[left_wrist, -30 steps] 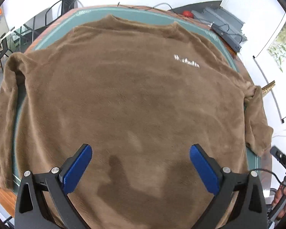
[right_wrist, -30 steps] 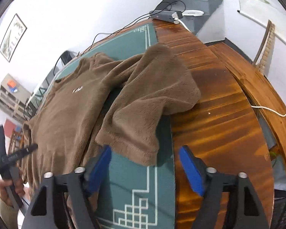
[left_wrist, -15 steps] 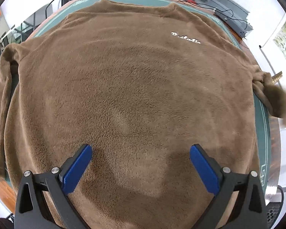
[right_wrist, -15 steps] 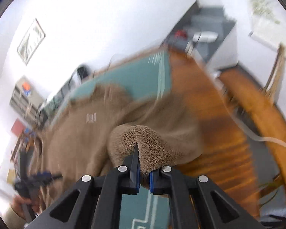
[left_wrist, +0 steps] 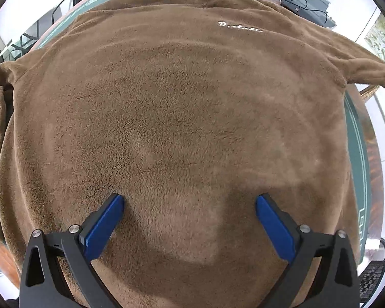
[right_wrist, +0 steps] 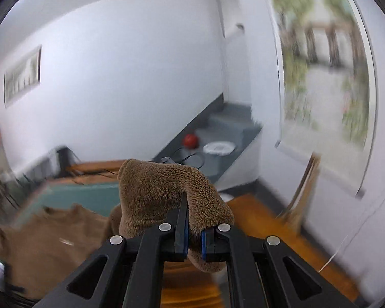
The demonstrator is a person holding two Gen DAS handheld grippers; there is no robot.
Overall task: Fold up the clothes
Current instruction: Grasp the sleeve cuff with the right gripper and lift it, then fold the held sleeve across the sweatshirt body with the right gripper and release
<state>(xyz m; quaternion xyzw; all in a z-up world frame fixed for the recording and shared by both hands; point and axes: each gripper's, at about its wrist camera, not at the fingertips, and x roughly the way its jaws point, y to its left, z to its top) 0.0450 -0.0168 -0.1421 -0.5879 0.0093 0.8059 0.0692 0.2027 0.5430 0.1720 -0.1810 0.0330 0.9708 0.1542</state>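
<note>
A brown fleece sweater [left_wrist: 182, 118] lies spread flat, front up, on a green mat [left_wrist: 356, 138], with small white lettering on its chest. My left gripper [left_wrist: 190, 205] is open, pointing down just above the sweater's lower body, with nothing between its blue pads. The sweater's right sleeve [left_wrist: 372, 70] is pulled up and off to the right. In the right wrist view my right gripper [right_wrist: 193, 233] is shut on that sleeve's cuff [right_wrist: 164, 192], which bulges over the fingers, lifted well above the table. The sweater's body [right_wrist: 54, 238] lies blurred below on the left.
The wooden table [right_wrist: 259, 220] carries the green mat [right_wrist: 84, 195]. Cables and a black box [left_wrist: 295, 5] lie at the far edge. A grey shelf [right_wrist: 223, 133] holds a red ball and a white dish. A wall scroll [right_wrist: 326, 77] hangs at right.
My right gripper closed on the sleeve cuff, then rose and tilted up, pulling the sleeve off the table. My left gripper sank closer to the sweater, staying open.
</note>
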